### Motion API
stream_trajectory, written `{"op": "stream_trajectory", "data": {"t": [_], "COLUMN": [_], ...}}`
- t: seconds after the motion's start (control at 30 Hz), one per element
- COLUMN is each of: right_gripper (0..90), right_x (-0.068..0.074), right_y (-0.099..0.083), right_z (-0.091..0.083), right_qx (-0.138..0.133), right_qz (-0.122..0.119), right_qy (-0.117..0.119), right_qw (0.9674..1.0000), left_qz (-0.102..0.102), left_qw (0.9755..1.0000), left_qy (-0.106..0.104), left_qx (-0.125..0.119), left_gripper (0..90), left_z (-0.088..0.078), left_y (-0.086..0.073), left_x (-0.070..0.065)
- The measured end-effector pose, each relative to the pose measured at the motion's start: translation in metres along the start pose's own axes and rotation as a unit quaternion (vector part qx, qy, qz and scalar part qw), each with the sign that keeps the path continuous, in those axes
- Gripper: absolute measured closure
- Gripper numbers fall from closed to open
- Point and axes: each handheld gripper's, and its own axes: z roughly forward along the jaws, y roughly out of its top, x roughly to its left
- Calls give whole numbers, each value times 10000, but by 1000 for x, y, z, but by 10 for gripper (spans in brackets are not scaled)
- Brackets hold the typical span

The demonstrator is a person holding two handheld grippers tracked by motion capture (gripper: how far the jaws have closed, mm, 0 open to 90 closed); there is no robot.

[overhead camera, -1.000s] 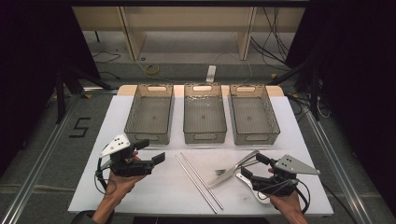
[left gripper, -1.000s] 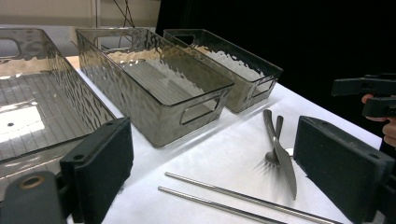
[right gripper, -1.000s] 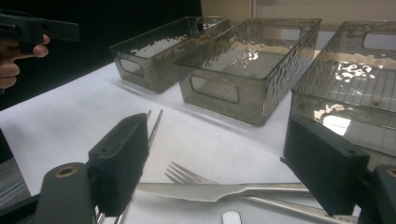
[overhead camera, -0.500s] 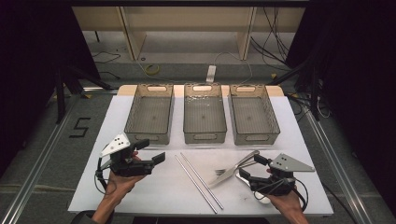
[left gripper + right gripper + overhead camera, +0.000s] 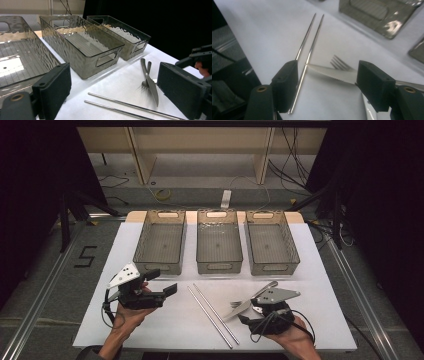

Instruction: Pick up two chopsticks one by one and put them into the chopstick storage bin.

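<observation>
A white table (image 5: 165, 335) carries everything, seen from above. Along its far half stand 3 clear grey bins in a row, long sides parallel: the left bin (image 5: 161, 246), the middle bin (image 5: 218, 245) and the right bin (image 5: 270, 246), close beside one another, each with a handle slot in its end wall.

On the near left, the left gripper (image 5: 159, 282) lies level in the person's left hand (image 5: 131, 316), pointing right toward the table's middle. In the left gripper view its jaws stand spread wide with nothing between them, the bins and the cutlery lying beyond.

On the near right, the right gripper (image 5: 246, 316) sits in the person's right hand (image 5: 295, 340), aimed left at the cutlery. Its jaws have just been closing but stand apart, their pads pressing on nothing; in the right gripper view the knife's tip lies between them on the table.

2 metal chopsticks (image 5: 212, 315) lie side by side at the near middle, running from the middle bin's near end diagonally toward the near edge.

Just right of them lies the knife (image 5: 239, 308), its blade pointing near-left, its tip just beside the chopsticks. The fork (image 5: 236, 303) lies partly under the knife, tines showing on its far side.
</observation>
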Motion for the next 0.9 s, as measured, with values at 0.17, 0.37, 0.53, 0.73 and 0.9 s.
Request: {"op": "stream_trajectory", "data": {"t": [0.17,0.37,0.53,0.73,0.9], "right_gripper": [398,448,485,543,593], "right_x": [8,15,22,27,30], "right_y": [1,2,3,4,4], "right_z": [13,28,39,50,59], "right_qx": [473,999,1318,1570,1768], "right_qz": [-128,-223,-342,-371,-453], "right_qy": [10,112,153,194,299], "right_qw": [9988,9947,9906,9867,9827], "left_qz": [10,25,47,61,75], "left_qw": [10000,10000,10000,10000,10000], "left_qy": [-10,-8,-15,-26,-36], "left_qx": [16,14,34,35,40], "left_gripper": [115,115,115,115,115], "left_z": [1,1,1,1,1], "left_y": [0,0,0,0,0], "left_x": [-1,-1,-1,-2,-2]}}
